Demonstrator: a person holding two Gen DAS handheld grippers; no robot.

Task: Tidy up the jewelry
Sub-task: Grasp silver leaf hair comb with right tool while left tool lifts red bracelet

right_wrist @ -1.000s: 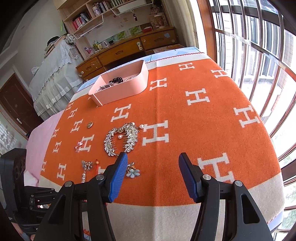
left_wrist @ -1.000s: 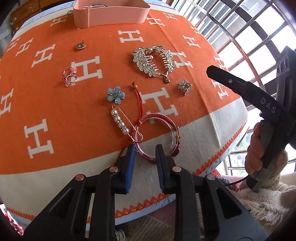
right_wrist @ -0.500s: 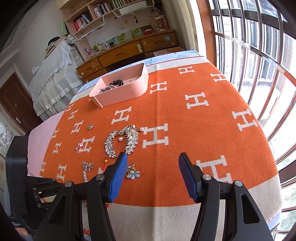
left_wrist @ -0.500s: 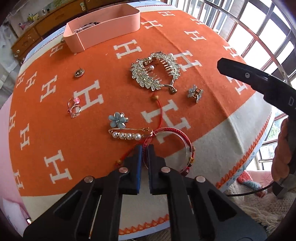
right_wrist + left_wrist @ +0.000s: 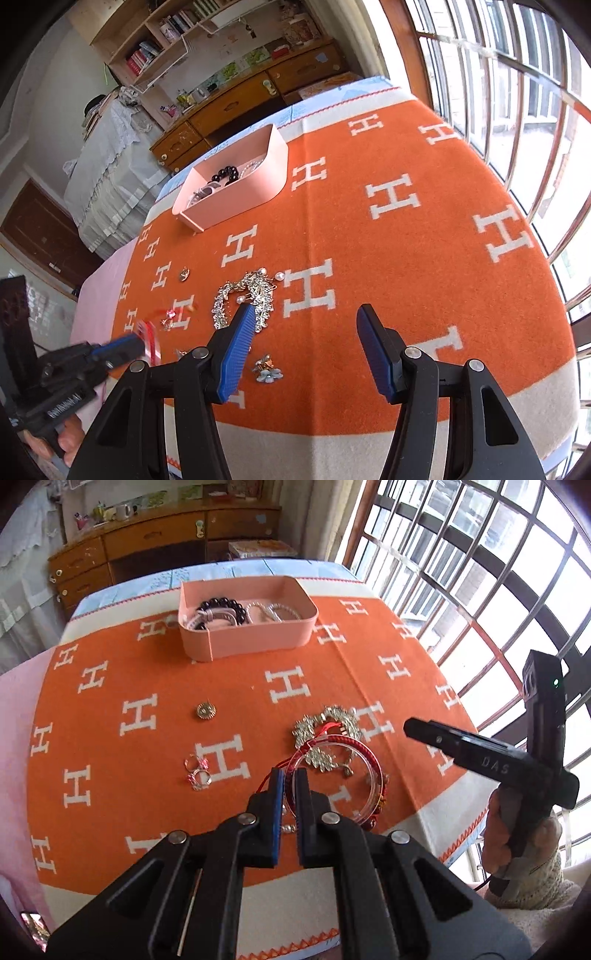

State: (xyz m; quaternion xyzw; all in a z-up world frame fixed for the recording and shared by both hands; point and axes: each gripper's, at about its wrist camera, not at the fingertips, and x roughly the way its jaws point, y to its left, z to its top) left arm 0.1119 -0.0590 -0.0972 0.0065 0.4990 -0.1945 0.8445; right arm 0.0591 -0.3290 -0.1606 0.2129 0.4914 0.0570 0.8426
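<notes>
An orange blanket point(image 5: 155, 686) of matt, woolly woven cloth with cream letters covers the table, its edge stitched in zigzag. The bangle point(image 5: 354, 771) looks like clear glossy plastic wrapped partly in red thread. The hair comb point(image 5: 325, 734) glitters as pale metal set with stones. The small round brooch point(image 5: 206, 711) is dull gold metal. The pink box point(image 5: 258, 638) has smooth, matt walls. Behind stands a wooden cabinet point(image 5: 147, 542), varnished and slightly worn. The left gripper point(image 5: 290, 786) is matt black plastic with ribbed blue pads.

A home room: wooden dresser point(image 5: 155, 550), bookshelves point(image 5: 173, 33), barred window point(image 5: 480, 572).
</notes>
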